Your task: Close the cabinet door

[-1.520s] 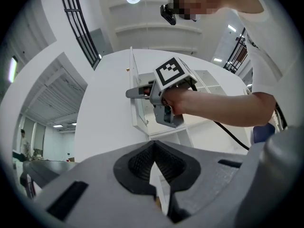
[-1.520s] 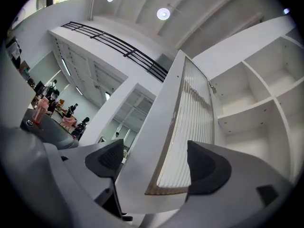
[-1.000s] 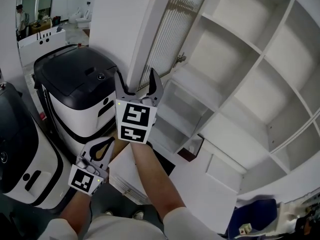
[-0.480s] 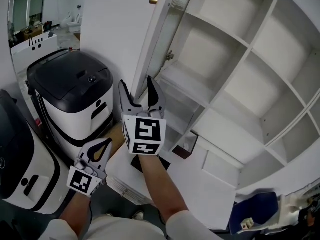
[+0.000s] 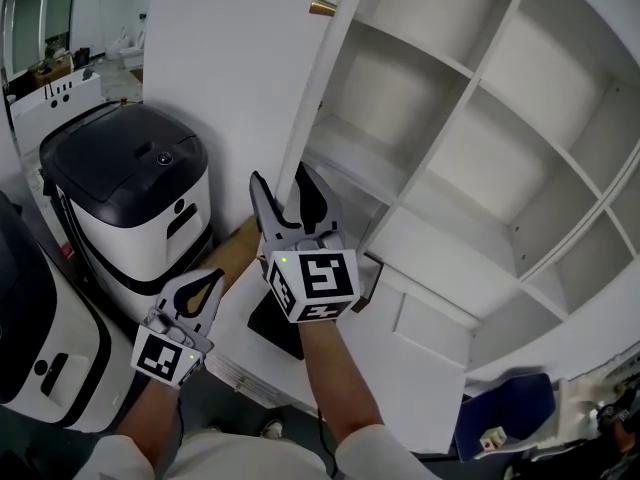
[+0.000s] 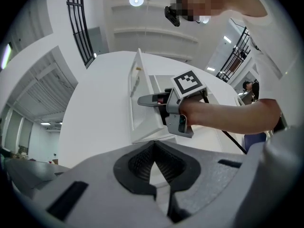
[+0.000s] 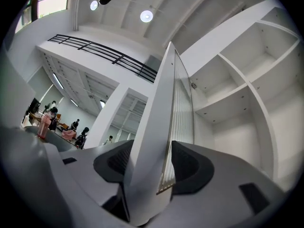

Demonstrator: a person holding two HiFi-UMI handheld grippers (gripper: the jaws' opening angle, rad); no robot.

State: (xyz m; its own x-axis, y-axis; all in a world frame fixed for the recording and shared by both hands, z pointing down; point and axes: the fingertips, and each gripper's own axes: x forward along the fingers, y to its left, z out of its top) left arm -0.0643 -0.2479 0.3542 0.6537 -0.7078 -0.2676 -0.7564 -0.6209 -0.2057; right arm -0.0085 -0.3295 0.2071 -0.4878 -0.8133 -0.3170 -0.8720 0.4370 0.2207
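The white cabinet door [image 5: 240, 78], with a brass knob [image 5: 322, 6] on it, stands ajar in front of the open white shelves [image 5: 450, 168]. Its free edge [image 7: 152, 141] runs between the jaws of my right gripper [image 5: 283, 181], low on the door. The jaws have just been closing around that edge. Both pads lie close to the door's faces, but no firm press shows. My left gripper [image 5: 212, 279] hangs lower left, apart from the door, shut with nothing in it. In the left gripper view the right gripper [image 6: 152, 100] reaches in at the door.
A white machine with a black lid [image 5: 120, 158] stands left of the door, and a second one [image 5: 25, 328] is nearer me. A black flat object [image 5: 275, 323] lies at the cabinet's foot. A blue item [image 5: 500, 418] sits at lower right. People stand far off [image 7: 47, 122].
The right gripper has moved right toward the shelves with the door edge between its jaws, which have narrowed. The door has swung nearer the cabinet. The left gripper shifted slightly.
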